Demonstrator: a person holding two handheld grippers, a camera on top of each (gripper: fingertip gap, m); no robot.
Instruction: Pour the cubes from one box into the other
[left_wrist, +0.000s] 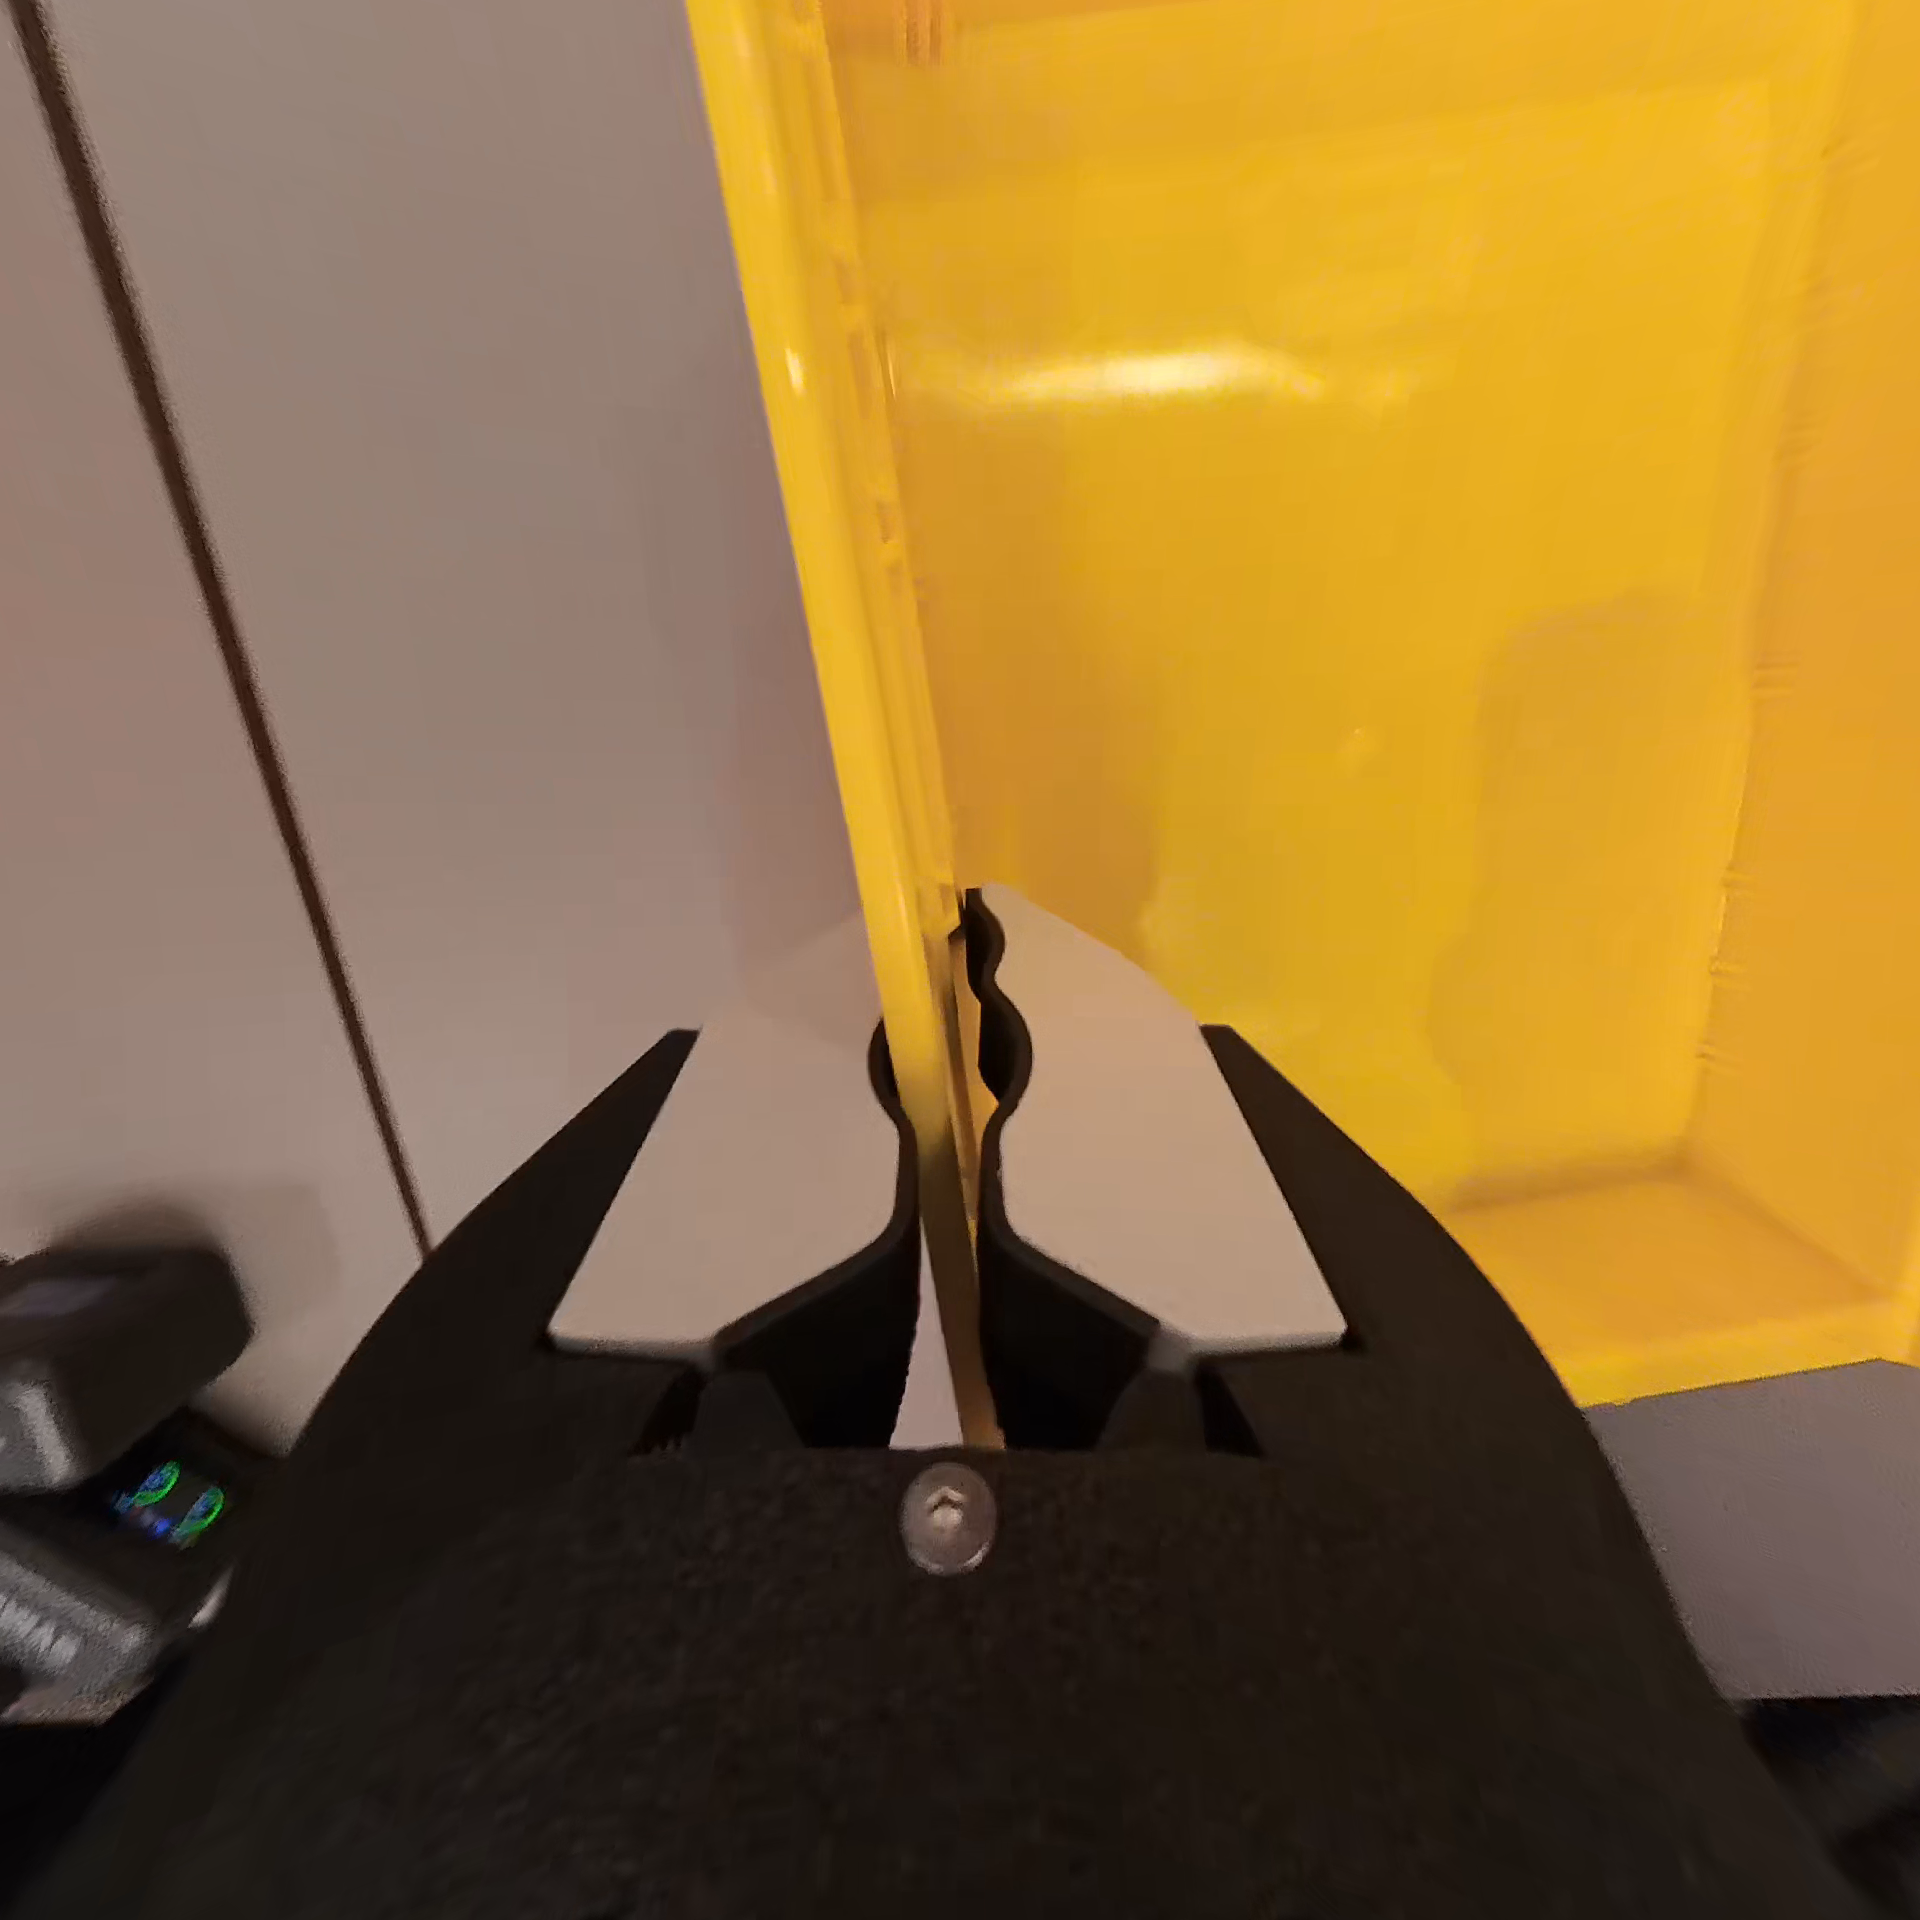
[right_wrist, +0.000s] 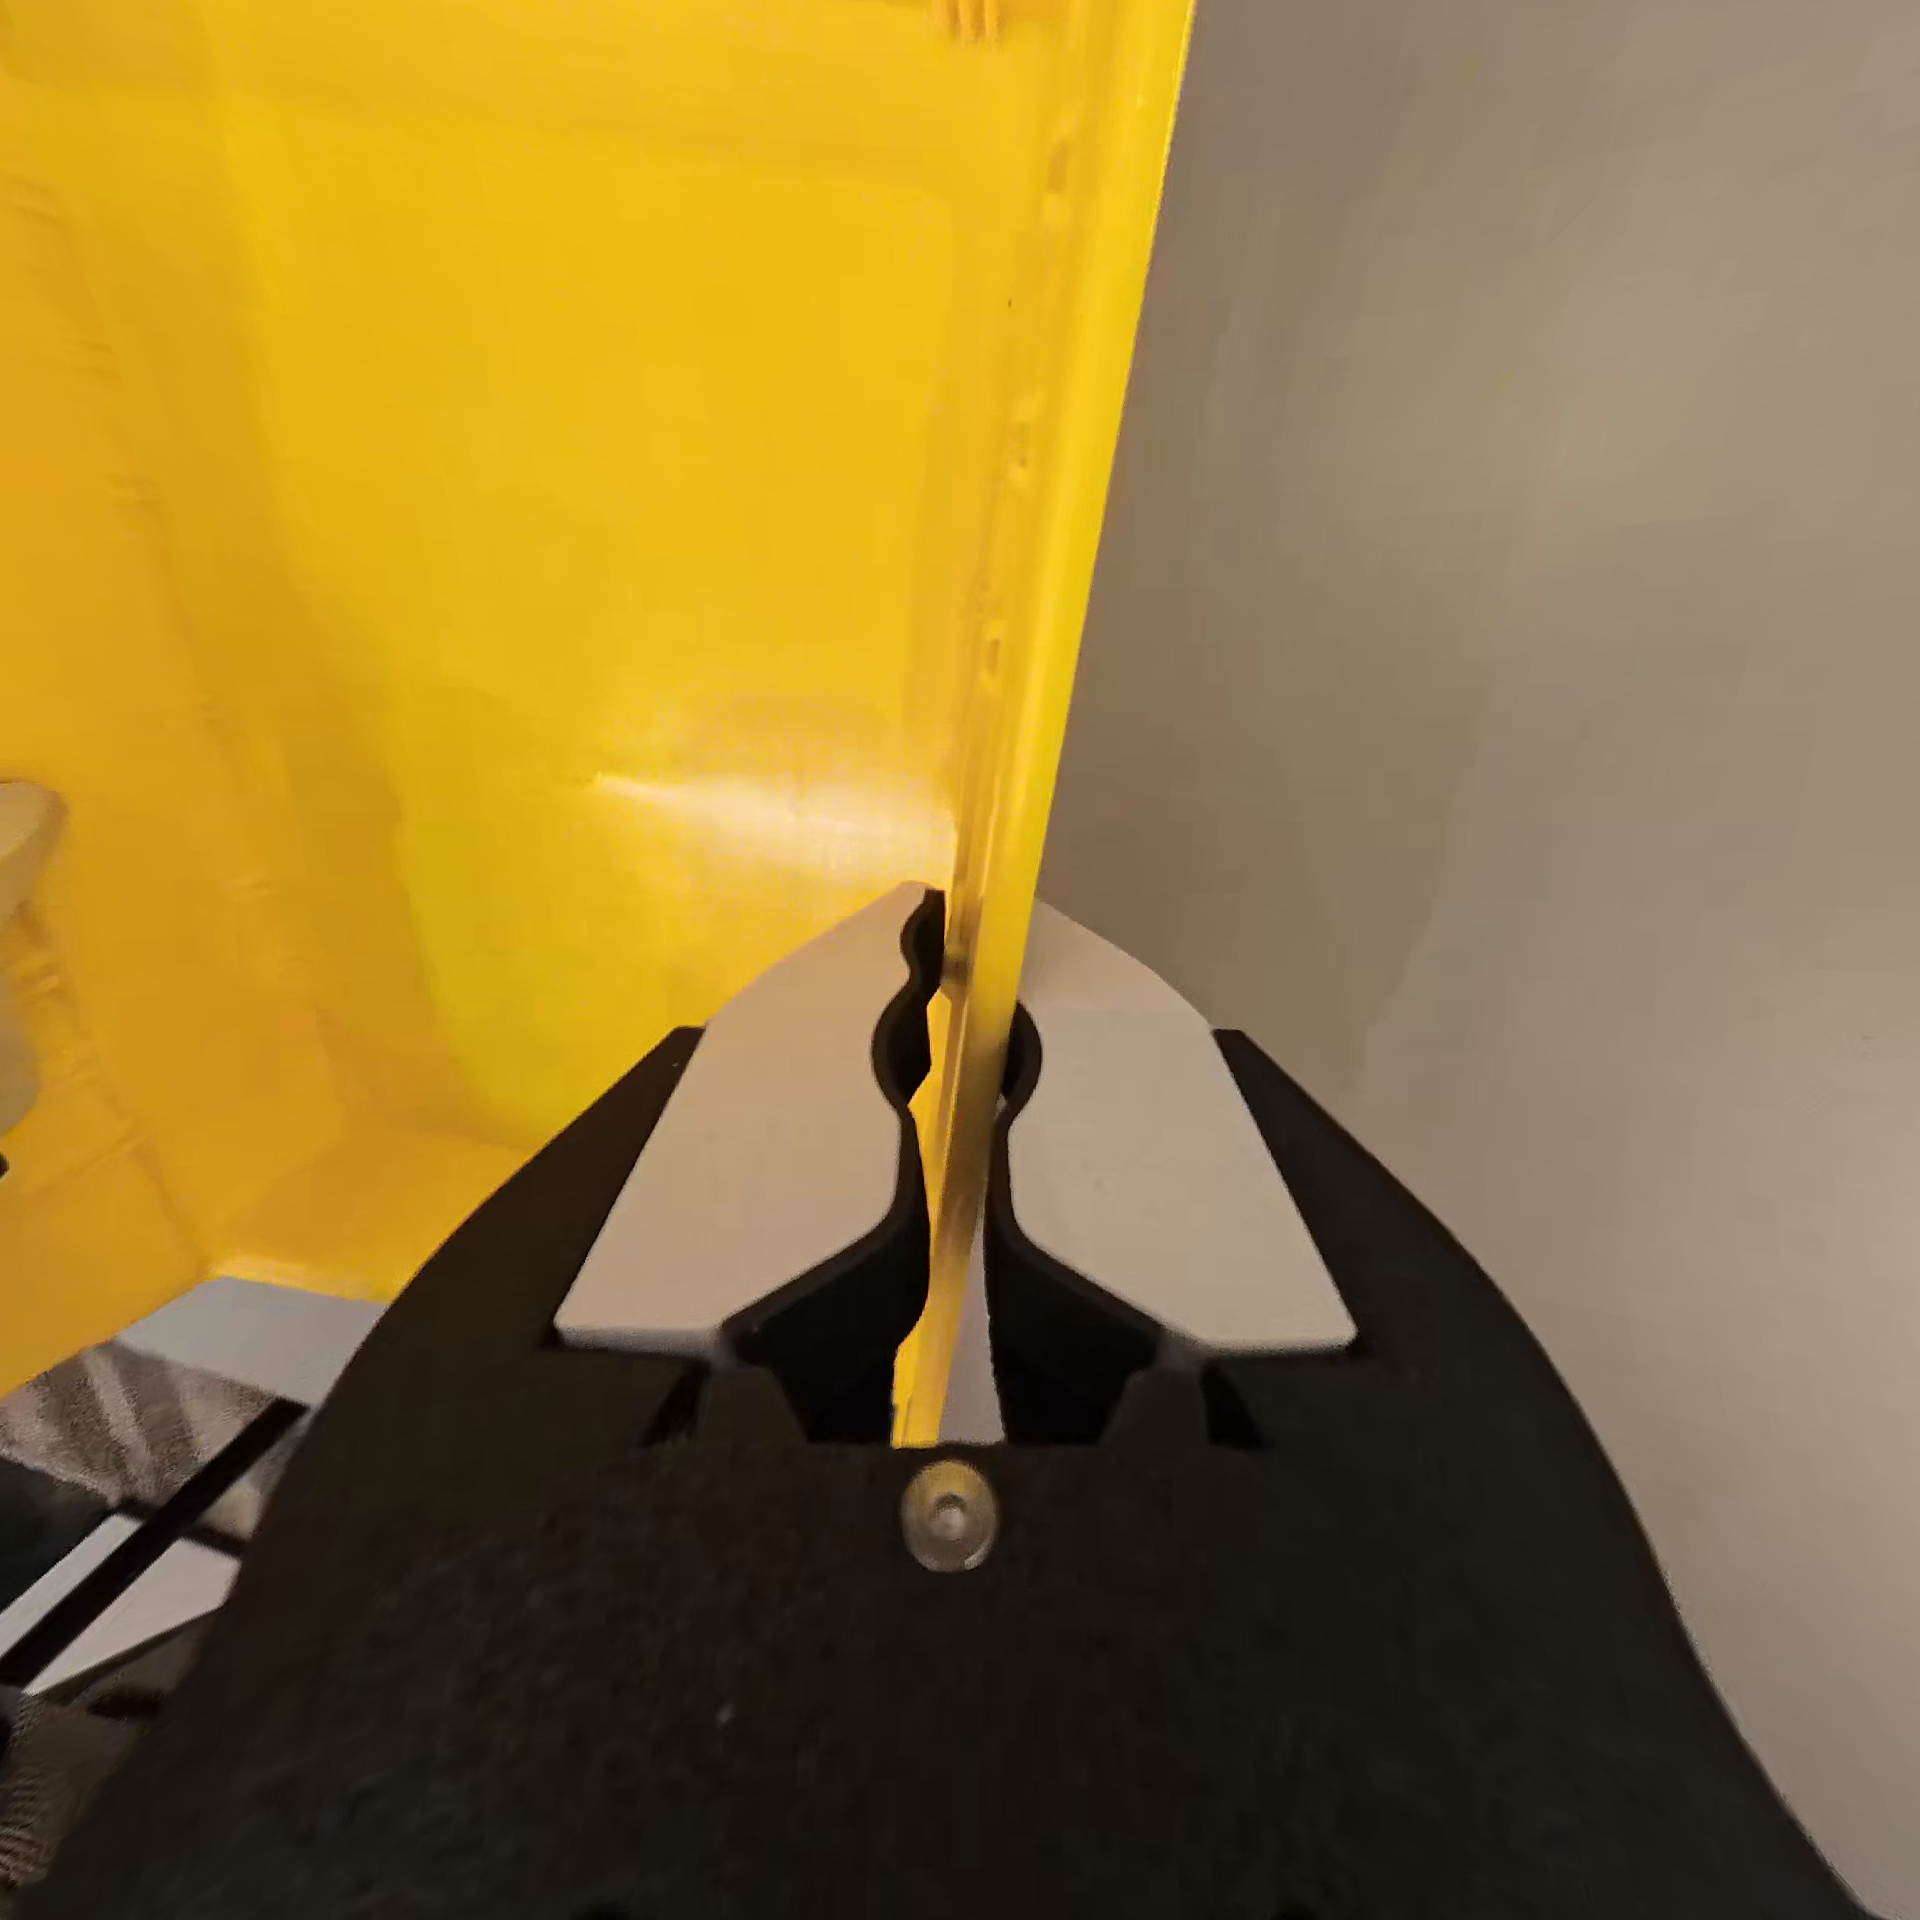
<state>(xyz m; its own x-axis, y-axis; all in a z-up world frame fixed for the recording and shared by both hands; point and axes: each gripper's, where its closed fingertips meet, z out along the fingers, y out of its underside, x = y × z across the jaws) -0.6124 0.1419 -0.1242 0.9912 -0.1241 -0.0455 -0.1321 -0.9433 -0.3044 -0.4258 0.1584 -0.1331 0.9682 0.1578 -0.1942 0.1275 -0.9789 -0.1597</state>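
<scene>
On opposite walls of the yellow box (left_wrist: 1351, 623), left claw (left_wrist: 951, 935) clamped, right claw (right_wrist: 961, 935) clamped.

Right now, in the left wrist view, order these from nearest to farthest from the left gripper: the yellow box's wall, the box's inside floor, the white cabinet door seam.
1. yellow box's wall: clamped in the left gripper, centre.
2. box's inside floor: right, deeper in.
3. white cabinet door seam: left, behind.

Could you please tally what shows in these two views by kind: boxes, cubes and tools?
Yellow box: 1, its walls clamped by both tools.
Tools: 2, the left tool and the right tool.
Cubes: 0 visible in the part of the box that shows.
Total: 3.
</scene>
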